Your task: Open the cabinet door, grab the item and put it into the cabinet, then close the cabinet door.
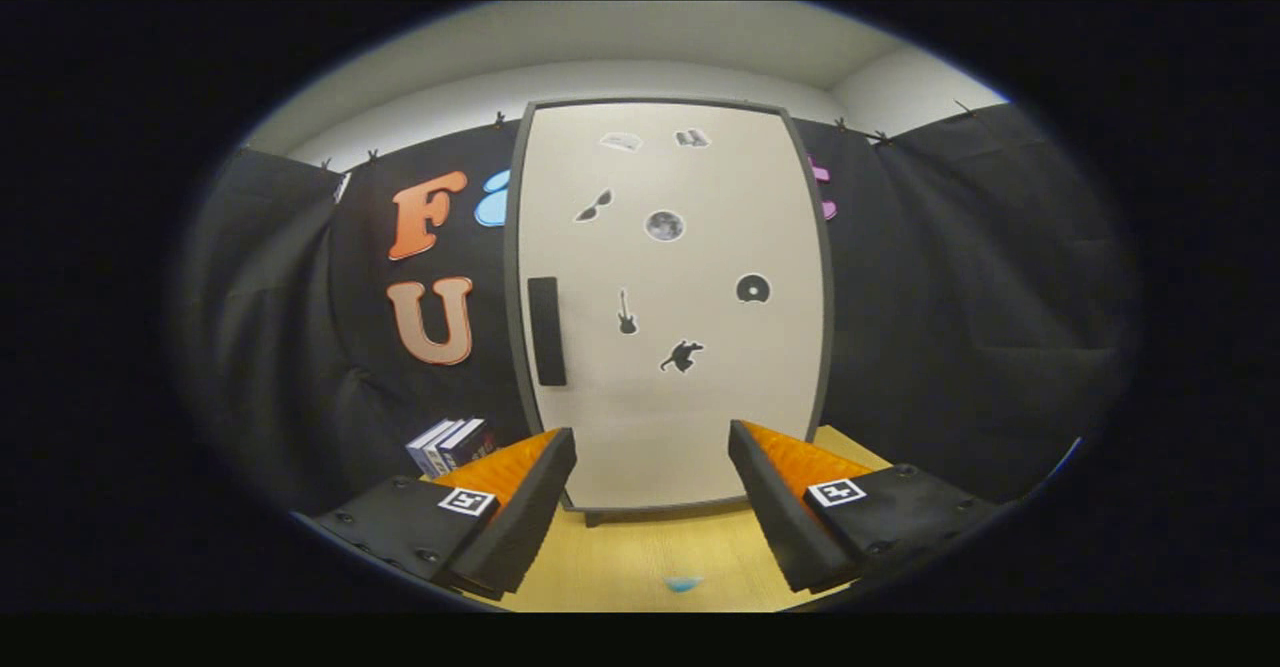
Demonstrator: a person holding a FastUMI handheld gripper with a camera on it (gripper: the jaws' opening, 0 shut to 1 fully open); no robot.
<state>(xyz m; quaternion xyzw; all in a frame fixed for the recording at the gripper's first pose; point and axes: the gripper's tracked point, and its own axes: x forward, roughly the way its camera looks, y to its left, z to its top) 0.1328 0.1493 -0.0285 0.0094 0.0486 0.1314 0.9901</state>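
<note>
Your gripper (652, 495) has its jaws spread wide with nothing between them but bare tabletop; each finger carries a small square marker on its upper face. Between the fingers, close to you on the wooden table (640, 557), lies a small blue item (684, 583), too small and blurred to tell what it is, and neither finger touches it. Just beyond the fingertips stands the cabinet (668, 307), resting on the table and facing you squarely. Its pale door (700, 417) is closed inside a dark frame. A dark vertical handle (546, 331) sits on the door's left side, about halfway up, above and beyond your left finger. The door is dotted with small stickers: a guitar (627, 312), a moon-like disc (664, 225), a record (753, 288), sunglasses (594, 205), a leaping figure (681, 355) and two more near the top that are hard to read. To the left of the cabinet, behind your left finger, a few books (452, 444) stand together against the black cloth wall (960, 297).
</note>
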